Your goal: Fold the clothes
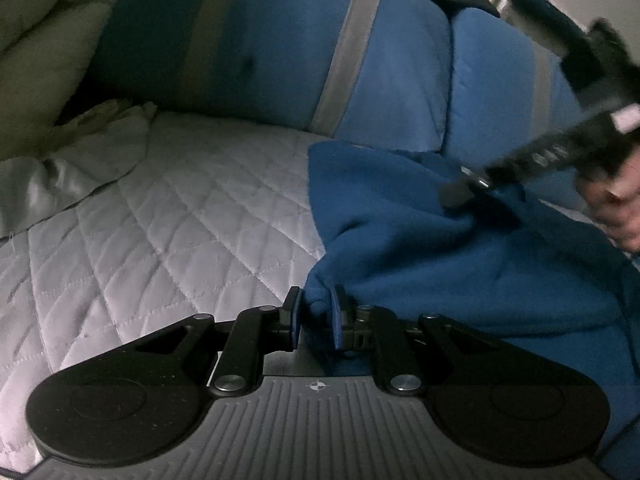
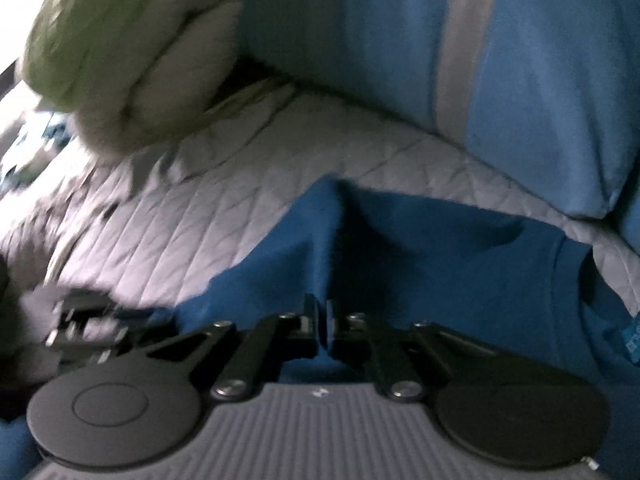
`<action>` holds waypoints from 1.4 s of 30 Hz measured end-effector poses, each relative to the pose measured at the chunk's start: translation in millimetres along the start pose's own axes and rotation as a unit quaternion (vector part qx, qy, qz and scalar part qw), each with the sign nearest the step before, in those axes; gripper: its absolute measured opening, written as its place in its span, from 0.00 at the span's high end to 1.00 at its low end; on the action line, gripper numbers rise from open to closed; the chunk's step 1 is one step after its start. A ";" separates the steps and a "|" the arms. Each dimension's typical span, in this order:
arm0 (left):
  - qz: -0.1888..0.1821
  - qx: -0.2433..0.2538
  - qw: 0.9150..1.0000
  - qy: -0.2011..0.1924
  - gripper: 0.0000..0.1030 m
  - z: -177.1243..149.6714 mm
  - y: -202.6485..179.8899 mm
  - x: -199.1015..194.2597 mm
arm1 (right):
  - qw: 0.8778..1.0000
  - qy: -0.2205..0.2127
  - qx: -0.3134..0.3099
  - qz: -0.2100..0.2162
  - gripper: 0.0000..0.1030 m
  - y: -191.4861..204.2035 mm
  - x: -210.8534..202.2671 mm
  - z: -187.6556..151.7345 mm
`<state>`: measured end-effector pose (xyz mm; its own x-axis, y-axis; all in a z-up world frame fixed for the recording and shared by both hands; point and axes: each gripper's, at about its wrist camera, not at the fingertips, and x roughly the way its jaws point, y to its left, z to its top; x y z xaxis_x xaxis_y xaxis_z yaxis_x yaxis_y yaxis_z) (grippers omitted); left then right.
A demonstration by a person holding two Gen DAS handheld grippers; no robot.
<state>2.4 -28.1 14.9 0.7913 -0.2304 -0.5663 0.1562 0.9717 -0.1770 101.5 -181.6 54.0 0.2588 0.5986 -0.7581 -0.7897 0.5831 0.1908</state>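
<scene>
**Both grippers pinching a blue fleece garment on a quilted bed**

Much of the scene is sitting in dim light, and the right wrist view is smearing with motion blur, so fine detail there is hard to make out. The blue garment (image 1: pixel 420 240) is lying across the right half of the left wrist frame and running off its right and bottom edges, so its full shape is not showing. In the right wrist frame the garment (image 2: pixel 400 248) is filling the lower centre, and a small light-blue tag (image 2: pixel 632 340) at the far right edge is showing a pattern too blurred to read. No writing is legible anywhere; only a small crosshair mark is sitting on the ribbed body of each tool.

The left gripper (image 1: pixel 316 316) is closing narrowly on a bunched corner of the garment, with fabric sitting between its fingers. The right gripper (image 2: pixel 323 326) is nearly closed, a raised ridge of the fabric rising from between its fingers.

Only the left wrist view is showing the right gripper (image 1: pixel 460 196) from outside, blurred, at the right of the frame, with the person's hand (image 1: pixel 616 216) cut off at the edge. Only the right wrist view is showing the left gripper (image 2: pixel 88 320) as a dark smear at lower left.

The white quilted bed cover (image 1: pixel 160 220) is lying beneath, with a blue striped pillow (image 1: pixel 280 48) along the top and a pale green bundle (image 2: pixel 120 48) at upper left.
</scene>
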 end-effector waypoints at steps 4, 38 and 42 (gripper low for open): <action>-0.001 -0.004 1.000 0.004 0.82 2.1 0.4 -0.9 | 0.998 0.041 -0.043 0.006 0.97 15.7 -4.1 -7.9; -0.059 -0.028 0.998 -0.010 0.93 5.1 14.4 -21.0 | 0.987 -0.076 0.055 -0.130 0.96 3.6 103.8 78.0; -0.054 -0.024 0.998 -0.001 0.91 9.3 13.0 -21.7 | 0.983 -0.075 0.076 -0.147 0.93 -2.4 104.1 77.1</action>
<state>-7.3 -10.0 32.4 0.7730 -0.3343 -0.5392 0.2124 0.9372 -0.2766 173.2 -78.4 22.7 0.5512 0.4597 -0.6963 -0.5790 0.8116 0.0775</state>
